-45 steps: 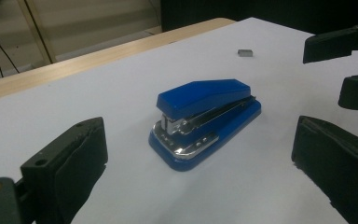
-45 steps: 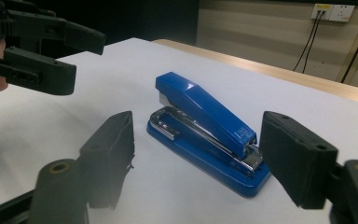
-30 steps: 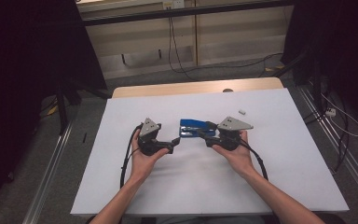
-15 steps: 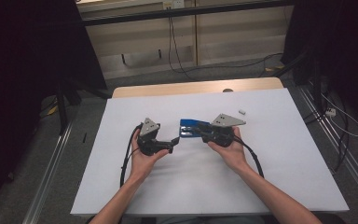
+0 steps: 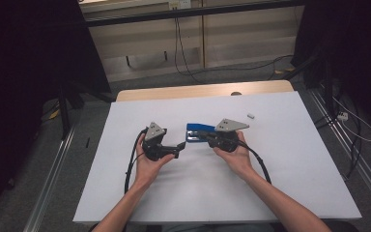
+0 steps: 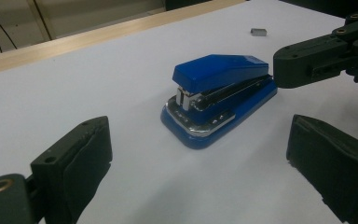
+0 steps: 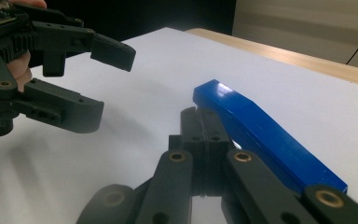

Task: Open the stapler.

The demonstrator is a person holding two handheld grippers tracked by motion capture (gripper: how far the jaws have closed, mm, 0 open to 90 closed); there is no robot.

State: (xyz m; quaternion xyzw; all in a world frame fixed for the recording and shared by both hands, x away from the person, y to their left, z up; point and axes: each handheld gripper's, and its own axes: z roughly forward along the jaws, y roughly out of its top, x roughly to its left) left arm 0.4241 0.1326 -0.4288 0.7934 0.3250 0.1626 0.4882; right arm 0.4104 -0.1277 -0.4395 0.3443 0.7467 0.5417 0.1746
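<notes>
Lying on the white table cover [image 5: 270,159], blue stapler [image 6: 219,95], left gripper [image 5: 178,149] just left of it, jaws spread, right gripper [image 7: 200,135] beside its right end, jaws just closing together, empty.

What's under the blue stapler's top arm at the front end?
Under the blue stapler top, the left gripper view shows the metal staple head and a chrome plate on the blue base. The rear stretch is shadowed, and the shut right gripper covers its far end.
</notes>
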